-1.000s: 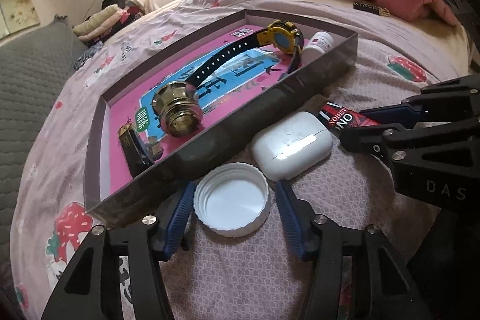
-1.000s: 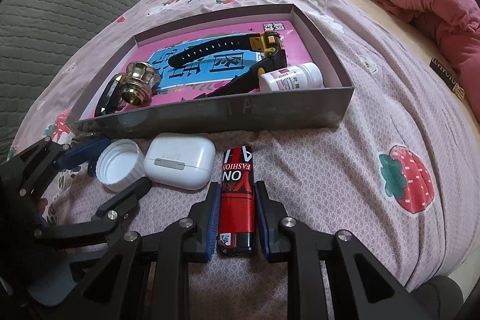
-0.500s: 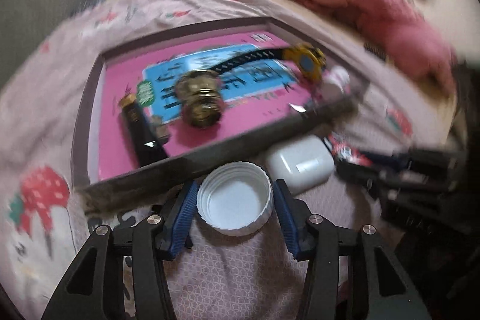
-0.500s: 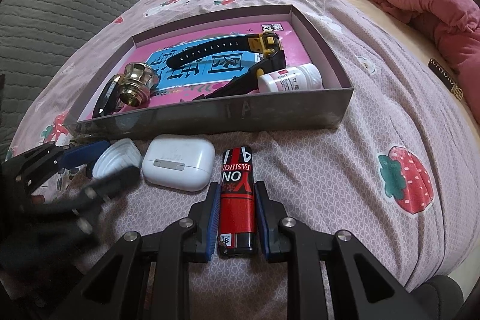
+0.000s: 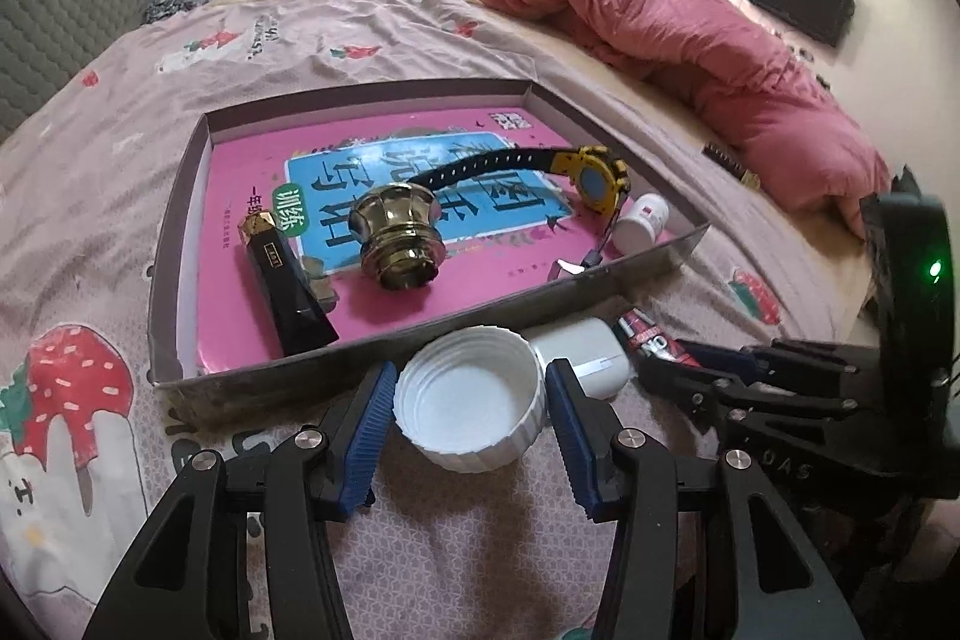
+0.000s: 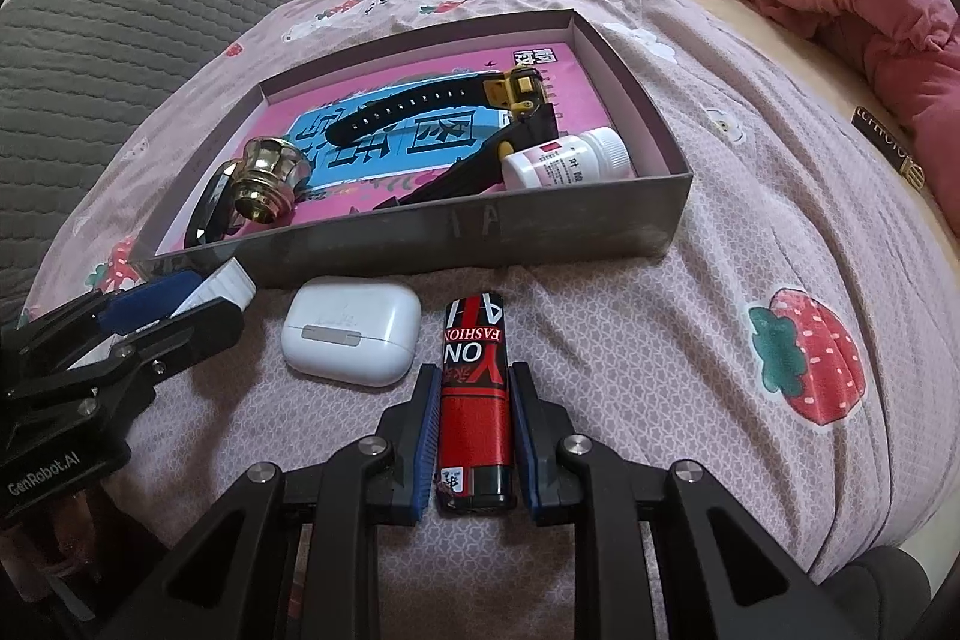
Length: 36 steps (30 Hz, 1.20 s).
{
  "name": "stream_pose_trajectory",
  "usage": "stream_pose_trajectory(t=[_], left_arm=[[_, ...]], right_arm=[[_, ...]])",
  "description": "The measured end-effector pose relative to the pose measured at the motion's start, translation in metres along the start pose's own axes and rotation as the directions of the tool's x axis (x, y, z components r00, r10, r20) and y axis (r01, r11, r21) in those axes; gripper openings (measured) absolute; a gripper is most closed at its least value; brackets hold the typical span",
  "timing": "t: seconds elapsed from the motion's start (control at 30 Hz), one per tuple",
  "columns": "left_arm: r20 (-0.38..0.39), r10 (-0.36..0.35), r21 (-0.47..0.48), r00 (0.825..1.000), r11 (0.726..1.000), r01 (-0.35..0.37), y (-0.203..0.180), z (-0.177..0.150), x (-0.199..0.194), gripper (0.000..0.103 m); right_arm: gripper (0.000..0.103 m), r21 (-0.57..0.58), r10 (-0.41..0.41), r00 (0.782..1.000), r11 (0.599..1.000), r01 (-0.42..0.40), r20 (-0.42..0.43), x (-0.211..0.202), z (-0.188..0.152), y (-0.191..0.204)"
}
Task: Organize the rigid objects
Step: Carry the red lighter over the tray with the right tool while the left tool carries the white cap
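White plastic, the ribbed cap [image 5: 471, 403] sits gripped in the left gripper [image 5: 471, 409], just before the tray [image 5: 384, 355]; its rim could catch that wall. The right gripper [image 6: 474, 451] clamps the red lighter [image 6: 475, 400], which is slick enough to slip.

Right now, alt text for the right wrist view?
The right gripper is shut on a red and black lighter lying on a pink strawberry-print bedspread. Left of it sits a white earbud case; behind both, a shallow grey box holds a watch, pill bottle and brass knob.
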<state>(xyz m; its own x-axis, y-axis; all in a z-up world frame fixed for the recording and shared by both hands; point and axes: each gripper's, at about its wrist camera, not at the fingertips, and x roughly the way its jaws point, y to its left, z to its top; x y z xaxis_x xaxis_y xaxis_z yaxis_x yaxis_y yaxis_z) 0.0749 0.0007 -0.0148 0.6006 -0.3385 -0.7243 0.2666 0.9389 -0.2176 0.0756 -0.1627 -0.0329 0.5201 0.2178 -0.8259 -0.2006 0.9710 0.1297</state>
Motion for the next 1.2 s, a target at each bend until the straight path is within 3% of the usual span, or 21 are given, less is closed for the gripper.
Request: stream_pose_trajectory(t=[0.63, 1.2], left_arm=[[0.099, -0.015, 0.002, 0.995, 1.0, 0.014, 0.001, 0.006, -0.024, 0.053], [0.166, 0.026, -0.008, 0.986, 1.0, -0.025, 0.007, 0.008, -0.042, 0.053]], right_arm=[[0.023, -0.064, 0.021, 0.997, 0.998, -0.016, 0.074, -0.023, 0.004, 0.016], [0.023, -0.132, 0.017, 0.991, 0.991, 0.002, 0.136, -0.044, 0.01, 0.032]])
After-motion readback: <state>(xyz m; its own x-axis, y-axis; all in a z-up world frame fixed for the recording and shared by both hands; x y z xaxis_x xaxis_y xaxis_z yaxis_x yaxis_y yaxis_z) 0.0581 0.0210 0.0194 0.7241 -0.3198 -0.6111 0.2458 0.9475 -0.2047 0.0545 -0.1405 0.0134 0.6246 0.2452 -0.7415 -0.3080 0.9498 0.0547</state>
